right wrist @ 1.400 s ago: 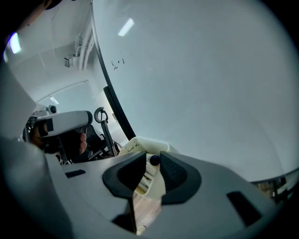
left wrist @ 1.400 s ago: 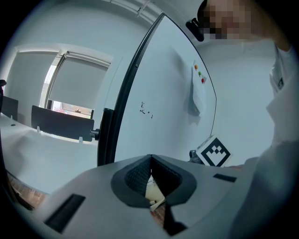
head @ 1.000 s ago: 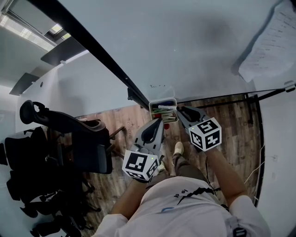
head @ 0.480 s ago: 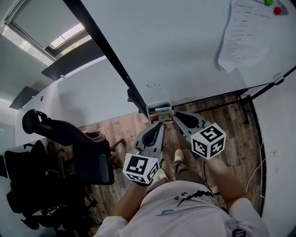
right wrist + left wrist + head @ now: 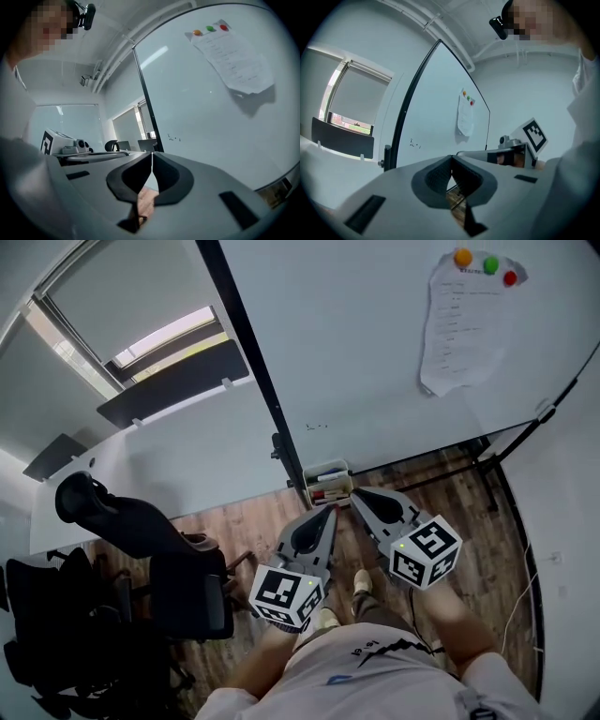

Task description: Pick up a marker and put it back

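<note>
A small white marker tray [image 5: 327, 471] hangs at the bottom edge of the whiteboard [image 5: 356, 343], with several markers [image 5: 328, 491] lying in it, red and blue among them. My left gripper [image 5: 329, 511] is shut and empty, its tip just below the tray. My right gripper [image 5: 355, 495] is shut and empty too, its tip beside the tray's right end. In the left gripper view the jaws [image 5: 452, 159] meet with nothing between them. The right gripper view shows the same [image 5: 152, 155]. Neither gripper view shows the tray.
A paper sheet [image 5: 457, 324] is pinned high on the whiteboard with coloured magnets. A black office chair [image 5: 150, 540] stands at the left on the wooden floor [image 5: 469, 493]. The whiteboard's black stand legs [image 5: 487, 460] run at the right. A desk [image 5: 141, 465] lies beyond the board's black frame.
The head view has tilted up, so the tray and both grippers sit lower and the sheet with magnets has come into view. Both grippers stay shut near the tray.
</note>
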The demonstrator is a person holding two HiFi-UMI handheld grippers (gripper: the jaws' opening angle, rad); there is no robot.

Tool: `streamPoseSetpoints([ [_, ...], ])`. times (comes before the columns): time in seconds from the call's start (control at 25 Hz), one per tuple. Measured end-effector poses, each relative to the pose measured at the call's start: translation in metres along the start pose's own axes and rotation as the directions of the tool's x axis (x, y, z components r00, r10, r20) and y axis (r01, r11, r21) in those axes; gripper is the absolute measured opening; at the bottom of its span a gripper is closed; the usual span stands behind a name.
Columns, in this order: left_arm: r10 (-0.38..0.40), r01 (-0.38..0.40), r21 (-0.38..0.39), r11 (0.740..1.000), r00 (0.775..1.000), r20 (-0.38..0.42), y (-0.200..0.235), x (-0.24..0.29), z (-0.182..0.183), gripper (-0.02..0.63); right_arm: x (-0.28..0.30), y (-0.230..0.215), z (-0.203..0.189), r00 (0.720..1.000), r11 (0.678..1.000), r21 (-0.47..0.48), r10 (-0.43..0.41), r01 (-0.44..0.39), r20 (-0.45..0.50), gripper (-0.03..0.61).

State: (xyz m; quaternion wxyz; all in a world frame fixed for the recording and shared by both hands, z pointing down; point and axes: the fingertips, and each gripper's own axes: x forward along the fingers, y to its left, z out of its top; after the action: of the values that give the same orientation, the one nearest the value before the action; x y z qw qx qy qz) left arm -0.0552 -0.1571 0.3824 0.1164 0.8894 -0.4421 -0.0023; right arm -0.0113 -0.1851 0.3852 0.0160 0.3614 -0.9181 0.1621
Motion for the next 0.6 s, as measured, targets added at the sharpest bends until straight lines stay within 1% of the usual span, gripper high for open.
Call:
streamPoseSetpoints([
  [0.32,-0.041,0.040,0.018,0.999,0.998,0.039,-0.017,-0.027,0.022,0.011,-0.020,0.038,0.019,0.998,1.000,-0.028,-0.002,0.004,0.065,0.014],
  [0.6,-0.053,0.052,0.025,0.998,0.997,0.051,-0.019,-0.042,0.028,0.011,-0.024,0.052,0.018,0.998,0.999,-0.042,-0.018,0.021,0.064,0.014],
])
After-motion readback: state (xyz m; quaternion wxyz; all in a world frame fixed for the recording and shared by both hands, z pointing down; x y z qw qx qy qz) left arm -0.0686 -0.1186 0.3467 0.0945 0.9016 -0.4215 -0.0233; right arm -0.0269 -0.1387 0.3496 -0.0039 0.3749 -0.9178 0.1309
